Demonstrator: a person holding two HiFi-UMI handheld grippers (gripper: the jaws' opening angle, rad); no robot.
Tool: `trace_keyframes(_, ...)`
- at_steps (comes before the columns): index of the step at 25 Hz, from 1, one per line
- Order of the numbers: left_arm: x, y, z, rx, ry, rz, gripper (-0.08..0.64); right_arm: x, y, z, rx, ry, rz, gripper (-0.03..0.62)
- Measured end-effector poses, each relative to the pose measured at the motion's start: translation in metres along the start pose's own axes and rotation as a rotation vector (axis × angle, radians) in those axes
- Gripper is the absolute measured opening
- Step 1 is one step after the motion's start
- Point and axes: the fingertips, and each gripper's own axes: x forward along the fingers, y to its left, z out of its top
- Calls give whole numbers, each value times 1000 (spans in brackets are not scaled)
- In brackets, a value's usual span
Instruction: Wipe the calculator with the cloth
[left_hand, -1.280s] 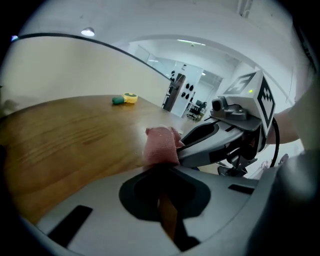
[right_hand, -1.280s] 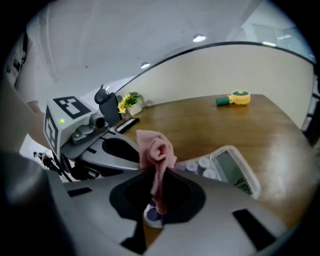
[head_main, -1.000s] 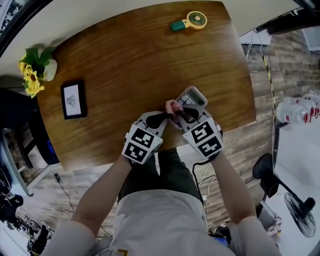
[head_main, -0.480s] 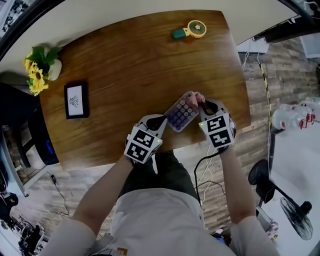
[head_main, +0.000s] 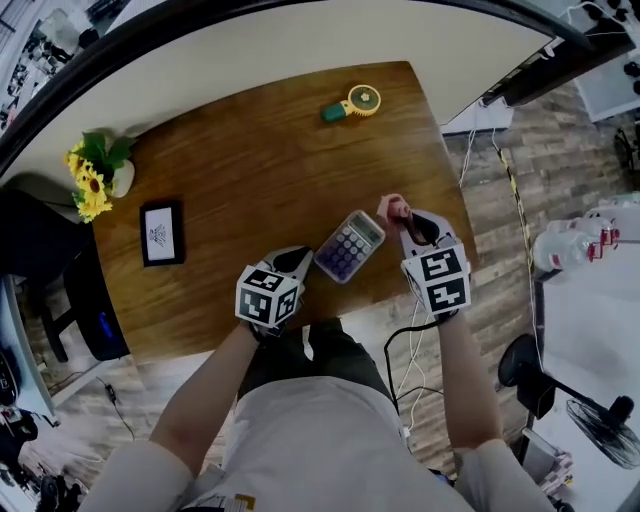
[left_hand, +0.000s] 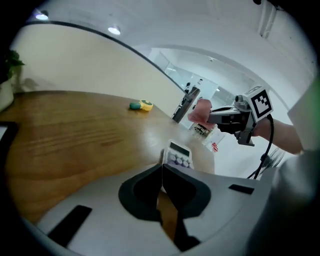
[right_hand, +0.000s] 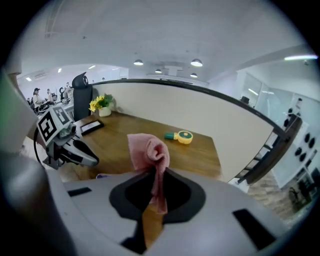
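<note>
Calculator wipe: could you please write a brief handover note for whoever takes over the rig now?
Left gripper: jaws shut, empty, just short of the calculator.
Right gripper: jaws shut on the pink cloth, held clear on the calculator's right.
Calculator lies flat, keys up, near the table's front edge.
Done: cloth picked up. Left: lay cloth on calculator and wipe.

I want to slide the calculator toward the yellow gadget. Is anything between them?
No. The head view shows only bare table between the calculator and the yellow gadget. The left gripper view shows the same.
</note>
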Motion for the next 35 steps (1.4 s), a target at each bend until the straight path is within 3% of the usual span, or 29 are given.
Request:
trace_keyframes(6, -27, -14, 71, 111, -94, 16, 3, -48, -10, 57, 8, -152, -25, 37)
trace_keyframes(15, -110, -49, 184, 313, -329, 59, 3, -126, -21, 150, 57, -449, -27, 37)
trace_keyframes(21, -168, -75, 247, 426, -481, 95, 3, -181, -19, 195, 34, -576, -37, 37)
trace_keyframes(31, -250, -122, 298, 557, -674, 143, 5, -269, -6, 236, -15, -718, -62, 38)
trace_keyframes(35, -271, -135, 297, 586, -694, 148, 4, -291, -2, 236, 7, -746, -60, 40)
